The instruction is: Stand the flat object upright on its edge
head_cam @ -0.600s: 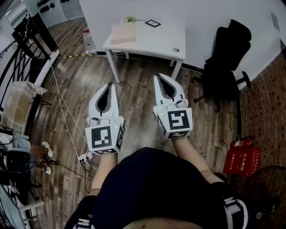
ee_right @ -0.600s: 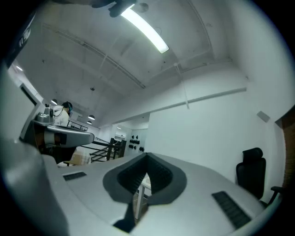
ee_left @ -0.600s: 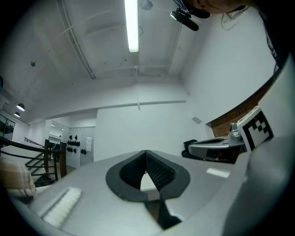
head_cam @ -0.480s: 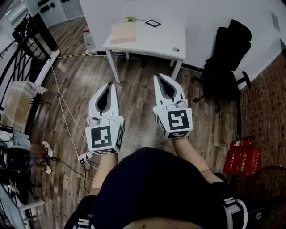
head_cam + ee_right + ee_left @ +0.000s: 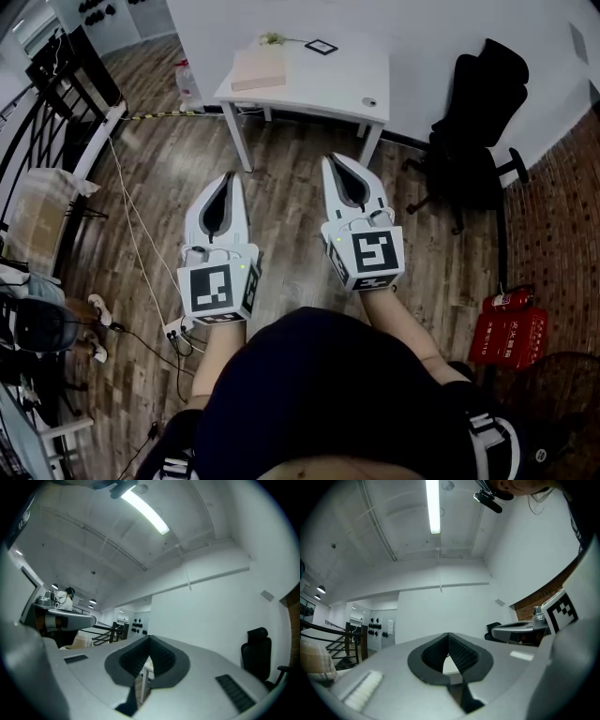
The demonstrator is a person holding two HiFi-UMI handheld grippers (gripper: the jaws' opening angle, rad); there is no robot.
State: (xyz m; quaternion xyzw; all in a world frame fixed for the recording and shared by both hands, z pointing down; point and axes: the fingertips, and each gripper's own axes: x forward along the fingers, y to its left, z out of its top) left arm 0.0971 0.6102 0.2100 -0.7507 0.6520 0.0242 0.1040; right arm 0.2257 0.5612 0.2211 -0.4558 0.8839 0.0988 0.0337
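Note:
A flat pinkish box [image 5: 258, 68] lies on its broad face at the left end of a white table [image 5: 323, 89] far ahead in the head view. My left gripper [image 5: 232, 178] and right gripper [image 5: 330, 161] are held side by side over the wooden floor, well short of the table. Both are shut with nothing between the jaws. In the left gripper view the left gripper [image 5: 449, 635] points slightly upward at a white wall. The right gripper [image 5: 149, 639] shows the same in its own view, with a sliver of the table [image 5: 146, 671] seen through the jaw gap.
A small framed black-and-white marker [image 5: 321, 48] and a small round object [image 5: 369, 104] also lie on the table. A black office chair [image 5: 473, 122] stands right of it. A railing [image 5: 56, 84] runs along the left, cables [image 5: 141, 244] cross the floor, red crates [image 5: 511, 333] sit lower right.

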